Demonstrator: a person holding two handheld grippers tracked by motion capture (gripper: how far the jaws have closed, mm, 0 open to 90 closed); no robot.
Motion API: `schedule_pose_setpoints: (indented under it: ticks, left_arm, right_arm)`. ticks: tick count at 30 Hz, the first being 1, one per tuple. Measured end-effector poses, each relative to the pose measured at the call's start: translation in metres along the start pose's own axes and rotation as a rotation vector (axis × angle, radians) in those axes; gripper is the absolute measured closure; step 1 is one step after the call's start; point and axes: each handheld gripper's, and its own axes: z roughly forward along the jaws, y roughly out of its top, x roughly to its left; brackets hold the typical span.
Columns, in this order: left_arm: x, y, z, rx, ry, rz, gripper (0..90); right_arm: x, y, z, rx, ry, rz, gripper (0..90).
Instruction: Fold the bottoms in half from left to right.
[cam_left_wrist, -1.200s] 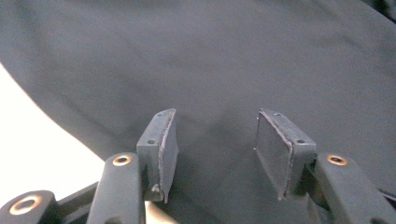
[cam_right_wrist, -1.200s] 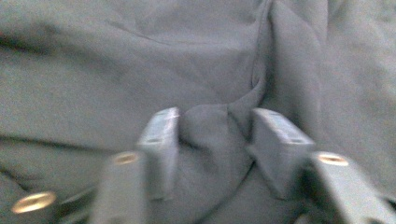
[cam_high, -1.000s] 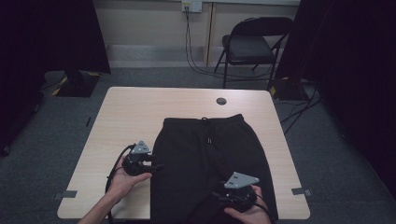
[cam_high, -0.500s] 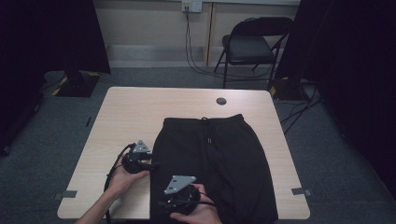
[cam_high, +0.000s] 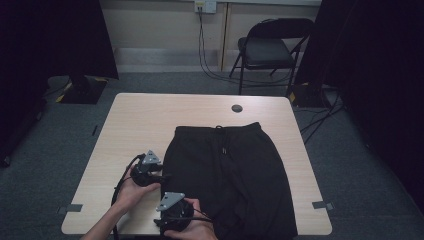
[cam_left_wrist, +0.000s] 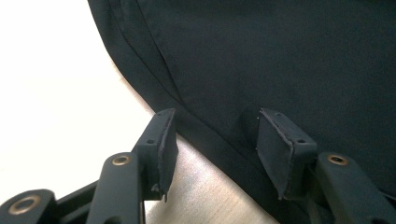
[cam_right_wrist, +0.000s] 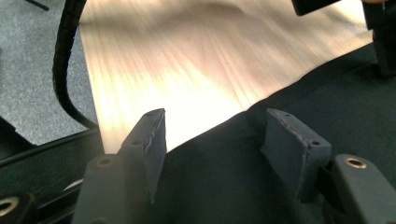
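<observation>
A black pair of trousers (cam_high: 235, 170) lies flat on the wooden table (cam_high: 165, 120), waistband and drawstring at the far end. My left gripper (cam_high: 159, 175) sits at the garment's left side seam. In the left gripper view it (cam_left_wrist: 215, 140) is open, one jaw over bare wood and the other over the black fabric (cam_left_wrist: 280, 56). My right gripper (cam_high: 172, 212) is close behind it at the near left corner of the garment. In the right gripper view it (cam_right_wrist: 212, 140) is open over the fabric edge (cam_right_wrist: 327, 93), nothing pinched.
A round cable hole (cam_high: 237, 108) is in the table's far middle. A folding chair (cam_high: 267, 50) stands beyond the table, with cables on the floor. Tape marks (cam_high: 70, 208) sit near the table's front corners. The left gripper's cable (cam_right_wrist: 65, 56) hangs beside the table edge.
My right gripper has swept from the garment's near right side across to its near left corner, beside the left gripper. The left gripper has stayed put.
</observation>
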Motion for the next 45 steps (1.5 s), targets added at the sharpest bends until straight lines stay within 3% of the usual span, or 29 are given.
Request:
schedule_pose_setpoints:
  ticks: [5,12,17,19,23,25,26,28,32,34,37,42,43,45]
  left_arm:
    - [0.0,0.0,0.0,-0.003,0.003,0.001,45.7]
    - [0.002,-0.001,-0.001,0.002,0.003,-0.024,40.4]
    - [0.0,0.0,0.0,0.007,0.01,-0.021,37.3]
    - [-0.002,0.0,0.0,0.011,0.021,-0.017,37.2]
    - [-0.003,0.0,0.001,0.011,0.02,-0.017,37.5]
    - [-0.003,0.0,0.001,0.012,0.022,-0.021,37.5]
    - [-0.004,0.0,0.0,0.014,0.024,-0.026,37.4]
    - [-0.002,0.001,-0.001,0.021,0.018,-0.032,37.3]
    - [0.005,0.001,-0.004,0.013,-0.005,-0.087,36.8]
    - [0.009,0.005,-0.006,0.013,0.027,-0.091,35.5]
    - [0.013,0.014,-0.009,-0.029,0.05,-0.084,32.9]
    - [0.021,0.018,0.004,-0.018,0.036,-0.132,32.3]
    - [0.024,0.018,0.007,-0.027,0.023,-0.166,32.7]
    - [0.022,0.019,0.009,-0.011,0.044,-0.134,33.8]
  right_arm:
    - [-0.004,-0.005,-0.005,-0.023,-0.029,0.035,59.3]
    - [-0.014,-0.01,-0.022,-0.003,-0.09,0.063,85.5]
    - [-0.025,-0.022,-0.037,0.033,-0.149,0.082,86.5]
    - [-0.029,-0.028,-0.037,0.028,-0.143,0.094,81.9]
    - [-0.029,-0.025,-0.032,-0.003,-0.115,0.102,63.9]
    - [-0.028,-0.02,-0.026,-0.015,-0.089,0.095,61.2]
    - [-0.027,-0.019,-0.024,-0.005,-0.094,0.095,61.3]
    - [-0.025,-0.018,-0.021,-0.01,-0.089,0.084,70.7]
    - [-0.019,-0.02,-0.023,-0.009,-0.081,0.07,84.6]
    - [-0.015,-0.021,-0.023,-0.011,-0.064,0.066,86.4]
    - [-0.007,-0.02,-0.023,-0.011,-0.053,0.042,86.9]
    - [0.002,-0.017,-0.02,-0.012,-0.026,0.031,86.9]
    - [0.002,-0.017,-0.019,-0.013,-0.028,0.032,86.9]
    - [0.002,-0.017,-0.019,-0.012,-0.028,0.033,86.9]
